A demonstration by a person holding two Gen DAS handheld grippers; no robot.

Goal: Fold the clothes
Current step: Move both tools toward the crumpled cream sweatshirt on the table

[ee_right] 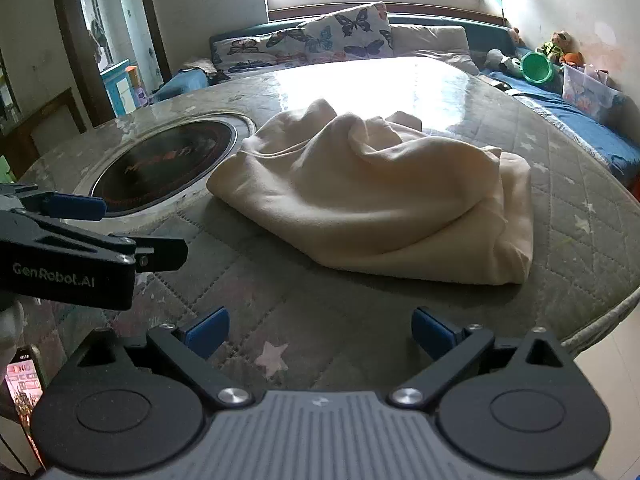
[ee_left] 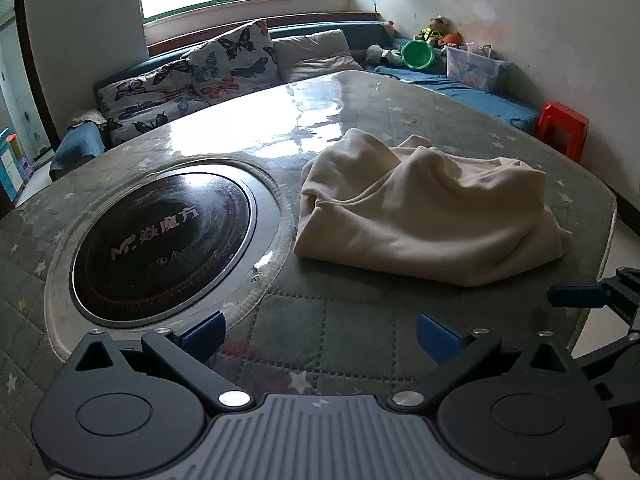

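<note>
A cream garment [ee_left: 432, 208] lies crumpled in a heap on the quilted table [ee_left: 304, 332], right of the round cooktop. In the right wrist view the same cream garment [ee_right: 384, 200] sits straight ahead. My left gripper [ee_left: 320, 338] hovers open over bare table, short of the garment's near edge, its blue pads wide apart with nothing between them. My right gripper [ee_right: 320, 334] is also open and empty, just in front of the heap. The left gripper [ee_right: 80, 232] shows at the left edge of the right wrist view; the right gripper's blue fingertip [ee_left: 576, 296] peeks in at the right of the left wrist view.
A black round cooktop [ee_left: 164, 236] is set into the table at the left. Behind the table runs a sofa with butterfly cushions [ee_left: 224, 64]. A green bucket [ee_left: 418, 54], toys and a clear box stand at the back right; a red stool [ee_left: 564, 128] is beside the table's right edge.
</note>
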